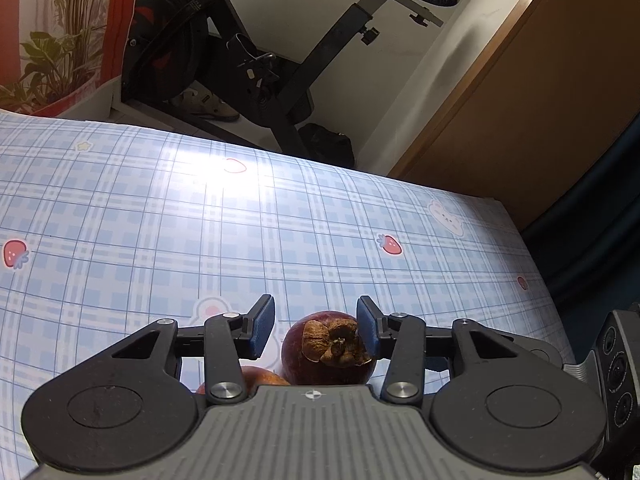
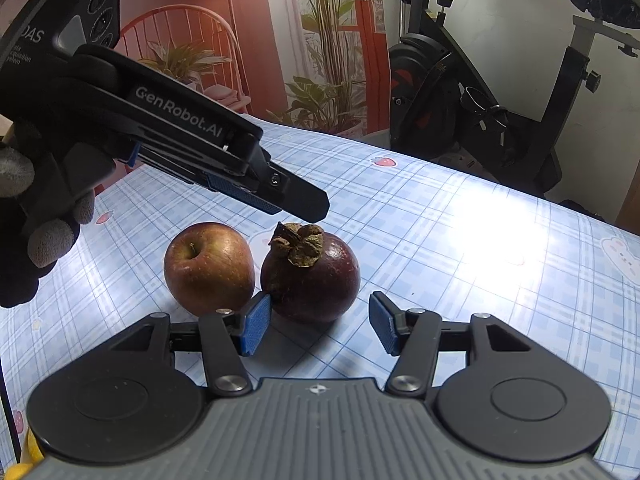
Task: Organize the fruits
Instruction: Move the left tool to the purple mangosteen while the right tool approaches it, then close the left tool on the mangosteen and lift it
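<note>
On the black plastic side of the left gripper (image 2: 298, 200), seen from the right wrist, we read "GenRobot.AI" in pale letters. Its dark camera housing (image 2: 60, 12) bears "DAS" with smaller lines beneath that we cannot make out.

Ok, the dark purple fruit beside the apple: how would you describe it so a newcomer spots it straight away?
Start from the blue plaid tablecloth printed with strawberries. Two round fruits sit side by side on it, just ahead of the right gripper. The mangosteen is the right-hand one: deep purple with a dry brown leafy cap, while the apple is reddish-yellow with a thin stem.
</note>
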